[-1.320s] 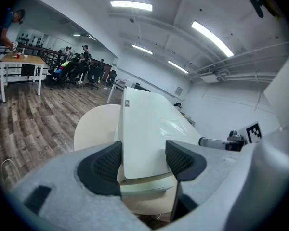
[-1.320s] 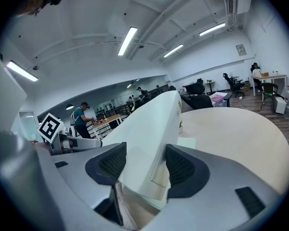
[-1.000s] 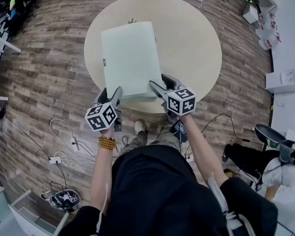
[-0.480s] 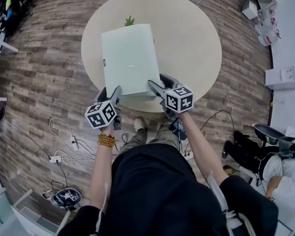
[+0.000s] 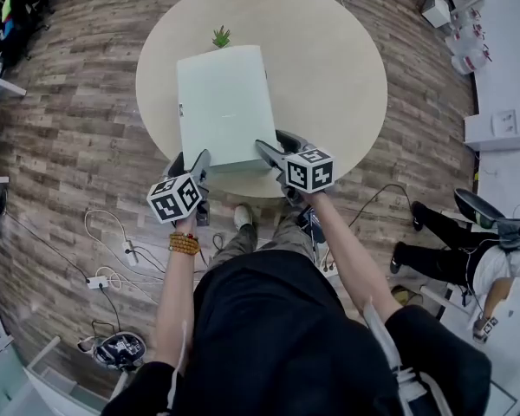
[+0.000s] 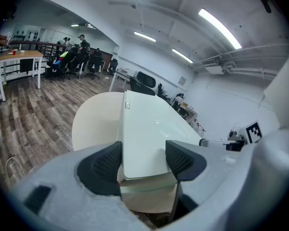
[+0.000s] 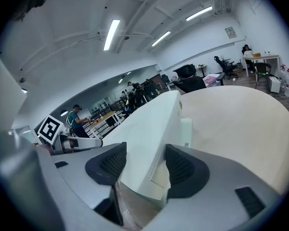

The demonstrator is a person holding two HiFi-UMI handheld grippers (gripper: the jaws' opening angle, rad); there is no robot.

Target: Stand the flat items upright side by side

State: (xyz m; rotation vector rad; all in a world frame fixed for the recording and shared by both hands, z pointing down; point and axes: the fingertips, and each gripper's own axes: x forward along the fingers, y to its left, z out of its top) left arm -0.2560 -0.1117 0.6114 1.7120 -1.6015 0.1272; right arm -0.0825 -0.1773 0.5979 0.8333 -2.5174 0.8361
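Changed: both grippers came a little lower with the stack (image 5: 225,107). The plant (image 5: 220,36) behind it, almost covered before, now shows whole past its far edge.
Left gripper (image 5: 191,161): closed on the near left corner of the stack. In its own view the corner sits between the two pads and both touch it.
Right gripper (image 5: 276,144): the same grip on the near right corner. Its jaws stand wide because the stack is thick.
Stack: several flat items carried as one, broad face up, over the near part of the table (image 5: 329,68). Its near edge reaches past the table rim towards me. I cannot tell if the far edge already touches the top.
Meaning for task: I judge this is the setting-down, not yet the standing-up. No item is upright and none is separated.
Next: I think I must rest the stack on the table, then take the items one by one and tip each on its edge.
Risk: the lower items may slide out when I loosen the grip.
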